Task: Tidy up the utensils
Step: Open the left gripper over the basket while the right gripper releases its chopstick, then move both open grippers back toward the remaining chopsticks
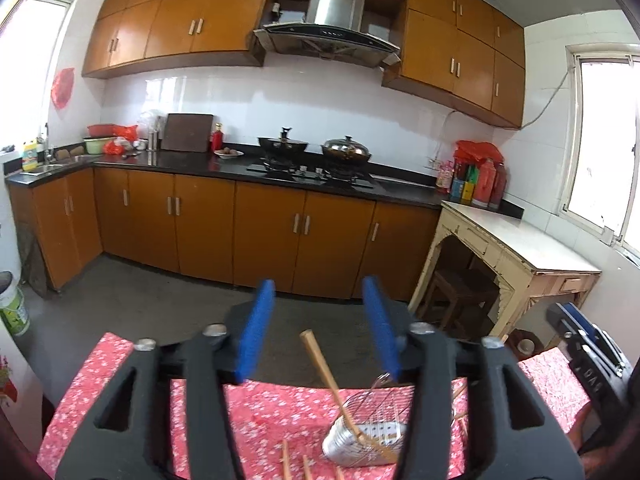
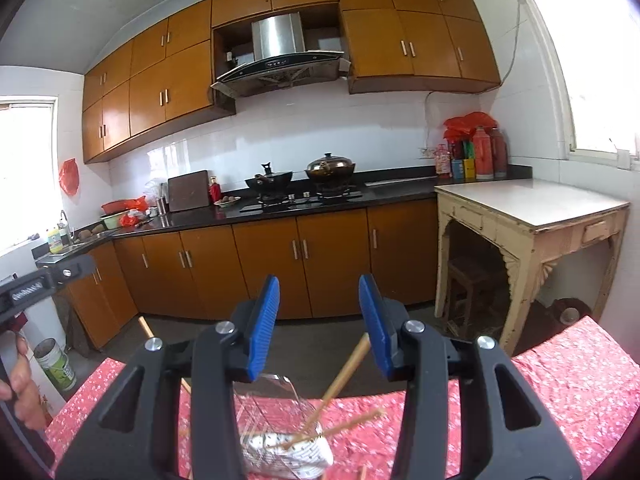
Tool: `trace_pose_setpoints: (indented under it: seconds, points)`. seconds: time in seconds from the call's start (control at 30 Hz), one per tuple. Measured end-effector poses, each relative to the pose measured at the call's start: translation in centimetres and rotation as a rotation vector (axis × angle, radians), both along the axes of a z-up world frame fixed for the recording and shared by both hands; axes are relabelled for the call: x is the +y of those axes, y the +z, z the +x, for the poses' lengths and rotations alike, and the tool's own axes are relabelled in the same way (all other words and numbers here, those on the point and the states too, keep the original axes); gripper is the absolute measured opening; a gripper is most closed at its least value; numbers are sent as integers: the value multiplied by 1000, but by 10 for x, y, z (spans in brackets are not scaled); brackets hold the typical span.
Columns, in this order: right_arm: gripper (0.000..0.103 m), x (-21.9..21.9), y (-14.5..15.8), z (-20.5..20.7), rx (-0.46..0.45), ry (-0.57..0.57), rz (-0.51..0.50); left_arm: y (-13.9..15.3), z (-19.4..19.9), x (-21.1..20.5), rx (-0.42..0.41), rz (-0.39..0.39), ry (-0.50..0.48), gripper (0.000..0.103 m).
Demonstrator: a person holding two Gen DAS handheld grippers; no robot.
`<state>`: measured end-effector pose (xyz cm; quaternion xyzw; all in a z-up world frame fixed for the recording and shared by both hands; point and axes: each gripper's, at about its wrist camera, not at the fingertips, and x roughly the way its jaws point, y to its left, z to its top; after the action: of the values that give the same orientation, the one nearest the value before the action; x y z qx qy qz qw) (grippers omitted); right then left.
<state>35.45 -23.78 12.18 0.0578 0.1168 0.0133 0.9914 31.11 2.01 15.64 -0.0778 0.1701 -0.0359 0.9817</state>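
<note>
Both tools, left tool (image 1: 318, 322) and right tool (image 2: 318, 322), stand spread, holding nothing. Risk: chopsticks (image 2: 344, 376) lean loosely in the wire holder (image 2: 280, 432); contact could tip it.

One wire basket (image 1: 372, 428) lying on the red flowered cloth (image 1: 264, 412), and one chopstick (image 1: 326, 376) poking up out of it. From the right side I count two sticks (image 2: 344, 380) crossing in the basket, maybe more, hard to tell. Two pots on the stove: one black wok (image 1: 283, 145), one with a shiny lid (image 1: 346, 148). One cutting board (image 1: 187, 133), one plate (image 1: 229, 153), two red flasks (image 2: 490, 153), two windows (image 1: 604, 144).
</note>
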Motion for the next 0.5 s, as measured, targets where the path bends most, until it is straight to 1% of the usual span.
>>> trace_pose_setpoints:
  seconds: [0.03,0.07,0.1,0.17,0.2,0.27,0.33,0.37,0.5]
  points:
    - [43,-4,-2,-9,5,-3,-3,0,-8,4,-5,3,10,64]
    - [43,-7,-4,-17,12,-12,-10,-1,-16,7,-10,5,13,68]
    - [43,-10,-7,-25,19,-18,-18,-4,-26,10,-14,12,17,70]
    - [44,-18,-17,-45,32,-26,-27,-12,-43,15,-14,30,25,77]
    - [45,-22,-22,-54,39,-31,-31,-17,-52,16,-12,45,28,79]
    - [46,-31,-38,-75,64,-44,-47,-33,-70,18,11,86,31,82]
    - [46,-39,-56,-93,96,-54,-59,-52,-86,21,36,105,32,85]
    - [46,-43,-64,-100,111,-57,-58,-62,-93,22,50,106,34,88]
    - [46,-61,-112,-135,195,-89,-33,-106,-120,28,112,106,54,92]
